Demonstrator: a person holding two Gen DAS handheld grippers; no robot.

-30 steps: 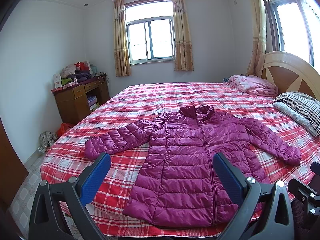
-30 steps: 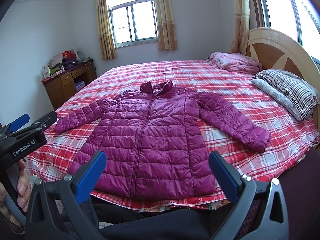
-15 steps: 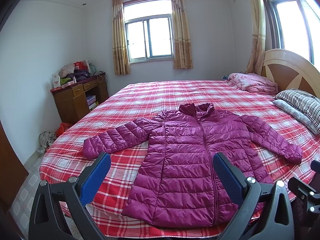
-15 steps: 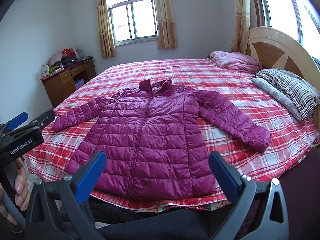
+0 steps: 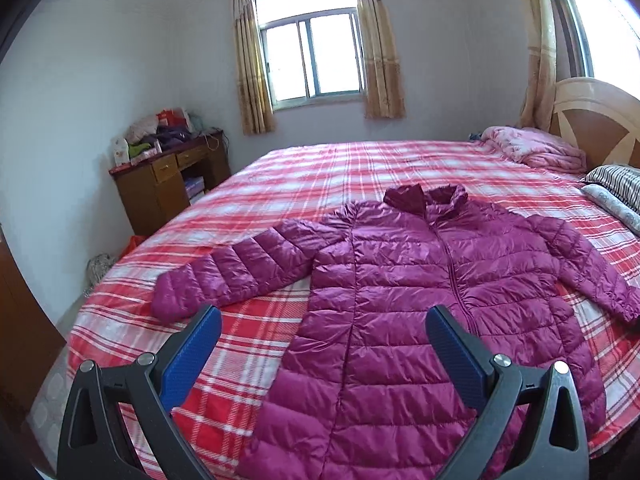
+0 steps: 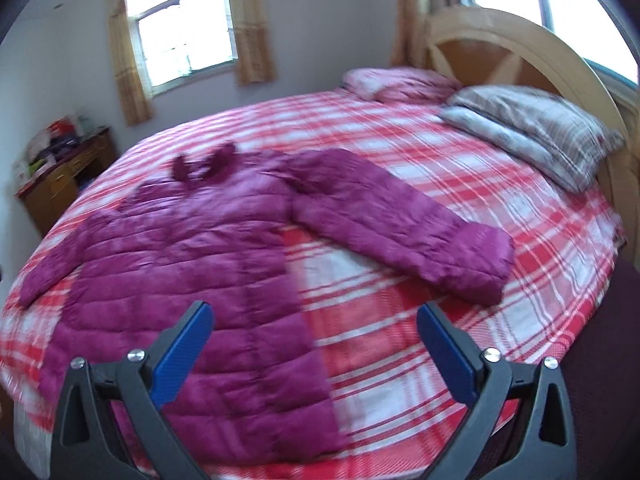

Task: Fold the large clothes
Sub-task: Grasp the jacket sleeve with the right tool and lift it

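Now, from the left wrist view, the left gripper (image 5: 322, 340) hangs over the near edge of the bed (image 5: 304, 176), its jaws spread wide and holding nothing. A magenta puffer jacket (image 5: 432, 300) lies flat on the red plaid cover, front up, zipped, collar toward the far side. One sleeve (image 5: 240, 268) stretches out to the left of the view, its cuff just beyond the left blue pad (image 5: 192, 356). The other sleeve runs to the right edge of the picture. The jacket's hem reaches the near edge of the bed, between and below the jaws. A wooden desk (image 5: 168, 184) piled with clutter stands by the far wall, left of the bed. A folded pink blanket (image 5: 536, 152) sits near the headboard (image 5: 596, 120), with pillows (image 5: 616, 188) beside it. A curtained window (image 5: 312, 60) is on the far wall.

From the right wrist view, which is blurred, the right gripper (image 6: 314, 332) also hovers with jaws wide apart and empty. The jacket (image 6: 192, 264) lies left of centre, and its right-hand sleeve (image 6: 400, 224) angles out toward the pillows (image 6: 536, 128), well apart from them. The cuff of that sleeve lies beyond the right pad (image 6: 448, 356). The left pad overlaps the jacket's body in the picture; contact cannot be told.
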